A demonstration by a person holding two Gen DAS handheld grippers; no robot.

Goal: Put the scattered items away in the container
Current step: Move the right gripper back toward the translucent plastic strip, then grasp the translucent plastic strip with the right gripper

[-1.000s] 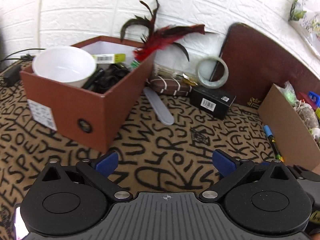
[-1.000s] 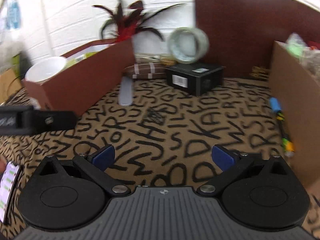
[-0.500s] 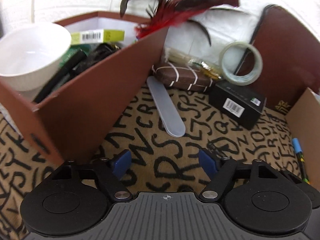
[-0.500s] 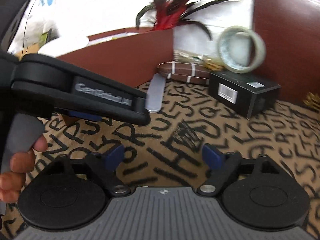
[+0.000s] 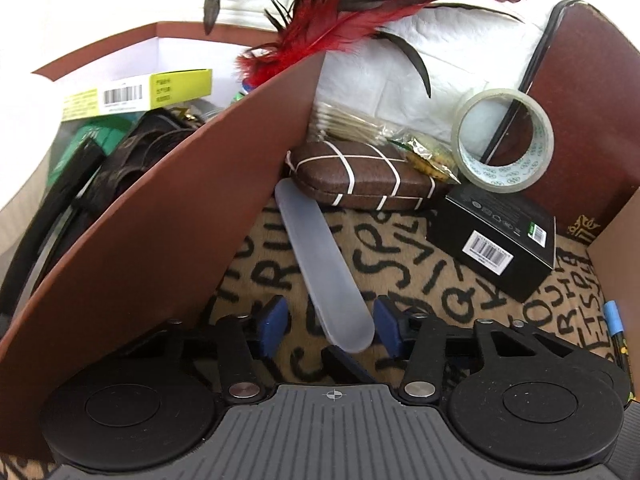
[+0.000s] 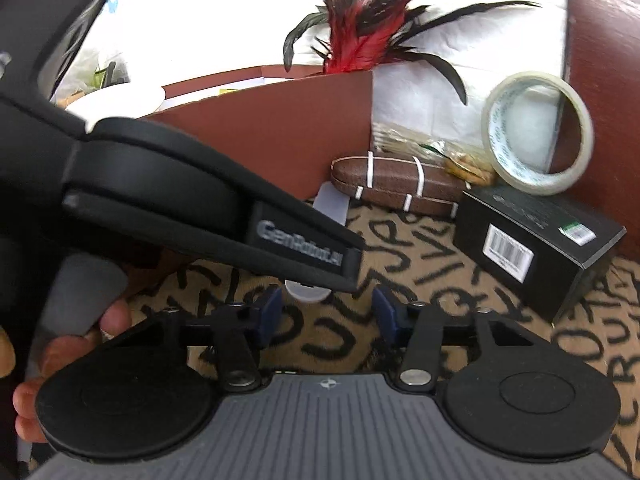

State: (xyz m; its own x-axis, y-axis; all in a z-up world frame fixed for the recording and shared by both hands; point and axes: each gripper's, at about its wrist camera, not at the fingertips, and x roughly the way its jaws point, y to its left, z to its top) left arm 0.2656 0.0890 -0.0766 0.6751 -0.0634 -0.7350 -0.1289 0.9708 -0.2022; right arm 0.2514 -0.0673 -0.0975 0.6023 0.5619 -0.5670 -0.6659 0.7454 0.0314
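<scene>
A translucent grey oblong case (image 5: 320,268) lies on the lettered cloth beside the brown box (image 5: 160,220). My left gripper (image 5: 330,326) is open, its blue pads on either side of the case's near end, not touching. In the right wrist view the left gripper's black body (image 6: 208,216) crosses the frame and hides most of the case (image 6: 331,205). My right gripper (image 6: 326,316) is open and empty just behind it. The brown box (image 6: 280,120) holds a yellow-green carton (image 5: 136,94), black items and red feathers (image 5: 340,24).
A brown glasses case (image 5: 360,176), a black box (image 5: 504,236) and a tape roll (image 5: 502,140) lie behind the case. A cardboard box (image 5: 616,264) stands at right with a blue-capped marker (image 5: 614,324) beside it. A dark board (image 5: 584,60) leans on the wall.
My left gripper has moved forward and down to the grey case, its jaws narrowing around the case's end. My right gripper has followed forward and narrowed too.
</scene>
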